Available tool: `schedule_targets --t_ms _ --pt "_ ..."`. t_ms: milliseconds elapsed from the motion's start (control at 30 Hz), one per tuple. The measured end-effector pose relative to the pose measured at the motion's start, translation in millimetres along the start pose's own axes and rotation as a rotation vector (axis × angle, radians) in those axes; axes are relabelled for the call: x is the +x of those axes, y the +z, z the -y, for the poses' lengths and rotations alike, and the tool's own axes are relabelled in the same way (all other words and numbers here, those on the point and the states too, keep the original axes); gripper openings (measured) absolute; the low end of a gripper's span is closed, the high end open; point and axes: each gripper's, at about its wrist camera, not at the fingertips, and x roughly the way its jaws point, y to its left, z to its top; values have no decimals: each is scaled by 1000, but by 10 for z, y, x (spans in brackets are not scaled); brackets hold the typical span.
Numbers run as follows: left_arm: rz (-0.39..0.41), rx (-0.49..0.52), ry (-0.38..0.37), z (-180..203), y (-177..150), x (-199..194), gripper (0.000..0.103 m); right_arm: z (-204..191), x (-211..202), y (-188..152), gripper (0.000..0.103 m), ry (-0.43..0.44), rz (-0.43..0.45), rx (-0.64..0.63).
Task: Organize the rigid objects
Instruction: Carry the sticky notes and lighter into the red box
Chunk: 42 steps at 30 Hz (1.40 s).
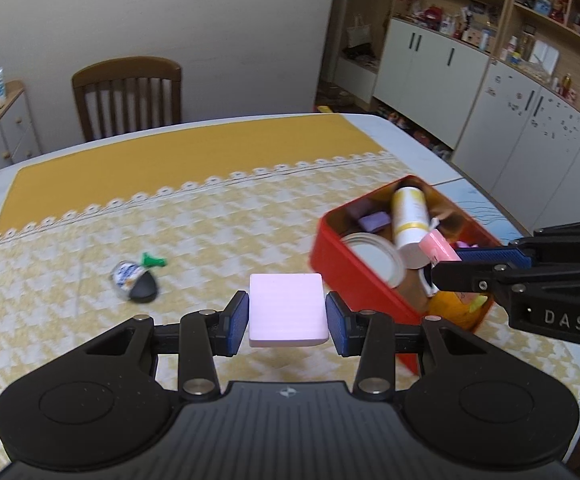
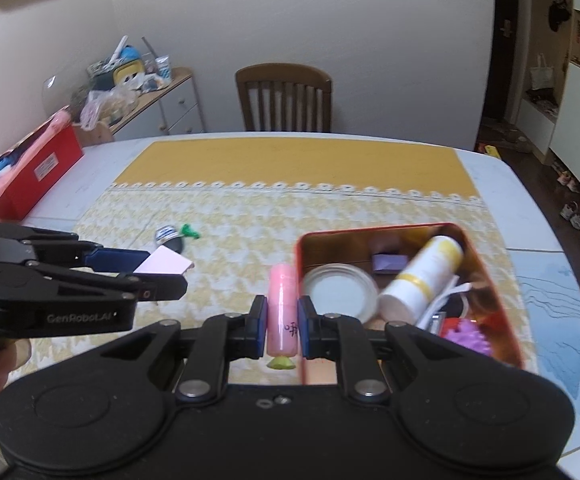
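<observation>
My left gripper (image 1: 287,316) is shut on a pale pink flat block (image 1: 287,310), held above the yellow patterned tablecloth (image 1: 209,232). My right gripper (image 2: 283,322) is shut on a pink tube (image 2: 281,310) with a green tip at its near end, just left of the red box's (image 2: 502,300) rim. In the left wrist view the right gripper (image 1: 446,258) hangs over the red box (image 1: 342,276) with the pink tube (image 1: 440,246). The box holds a white and yellow bottle (image 2: 422,276), a round white lid (image 2: 338,290) and a purple block (image 2: 388,262). The right wrist view shows the left gripper (image 2: 161,270) with the block (image 2: 161,264).
A small bundle (image 1: 135,280) of white, black and green items lies on the cloth to the left. A wooden chair (image 1: 127,96) stands at the table's far side. Another red box (image 2: 37,172) sits on the table's far left corner. Shelves and cabinets (image 1: 490,80) fill the right wall.
</observation>
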Motion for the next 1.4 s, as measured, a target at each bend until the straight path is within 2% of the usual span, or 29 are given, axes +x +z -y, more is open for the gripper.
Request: schedule_targets --t_ms 500,800,967,1400 --pt "-21 71 -46 581 186 286 41 664 -64 -177 14 -52 -5 60" --pt "-58 135 -58 916 237 528 41 997 -18 -146 14 -71 -2 80" --pt "-93 150 -70 1035 264 697 41 1152 86 -96 14 -68 -15 105" --pt "-173 166 -27 1200 315 1169 41 1314 539 68 14 -85 -75 114"
